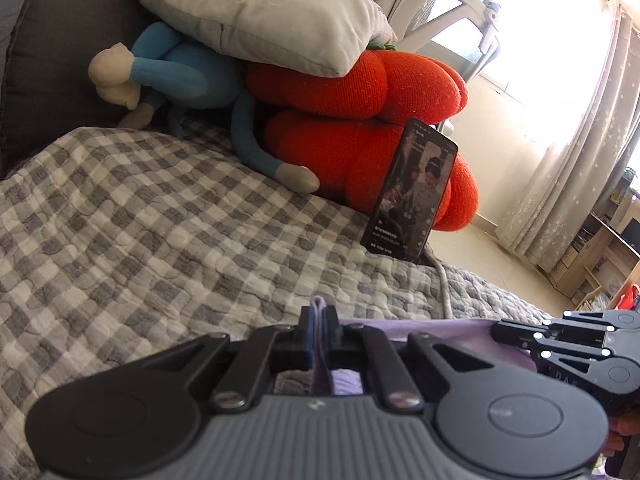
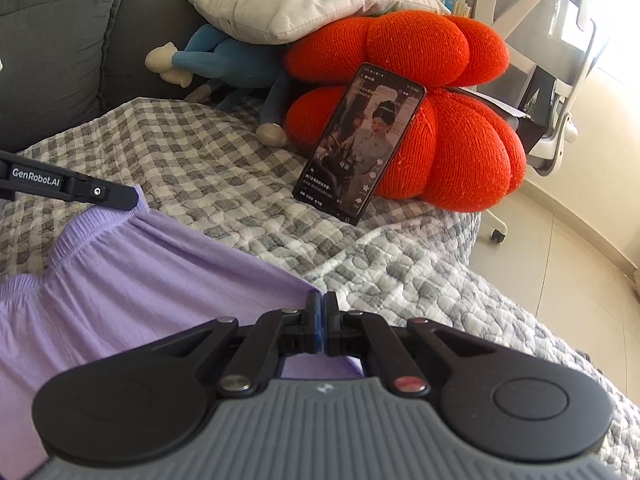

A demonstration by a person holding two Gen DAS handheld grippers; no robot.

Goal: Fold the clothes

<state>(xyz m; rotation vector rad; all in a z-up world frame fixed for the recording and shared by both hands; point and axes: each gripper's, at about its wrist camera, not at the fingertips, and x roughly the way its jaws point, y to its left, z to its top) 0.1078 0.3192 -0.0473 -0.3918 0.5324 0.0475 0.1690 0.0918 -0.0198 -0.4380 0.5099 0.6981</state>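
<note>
Two hand-held grippers, each pinched on one lilac garment. Left gripper: jaws drawn narrow, a fold of lilac fabric caught between them, low centre of the left wrist view. Right gripper: jaws likewise closed to a sliver on the cloth's edge, low centre of the right wrist view.

Garment: lilac, thin, with a gathered elastic band running along its upper left edge in the right wrist view; it looks like a waistband, though the garment type cannot be told for certain. Location: lower left of that view, held above or on the checked quilt; contact with the quilt cannot be told. The left gripper grips the band's far end at mid left, the right gripper a point at lower centre, so the cloth hangs stretched between them.

Orientation: the long axis as held runs from mid left to lower centre of the right wrist view, banded edge facing the sofa back. The rest of the cloth falls out of frame below.

Step, as a judgement: a two-point hold, fitting either spreading the piece flat or carrying one edge over for a fold. The next move calls for even tension and both grips held.

Surroundings: phone propped against an orange cushion, blue plush toy, grey pillow, upper centre.
</note>
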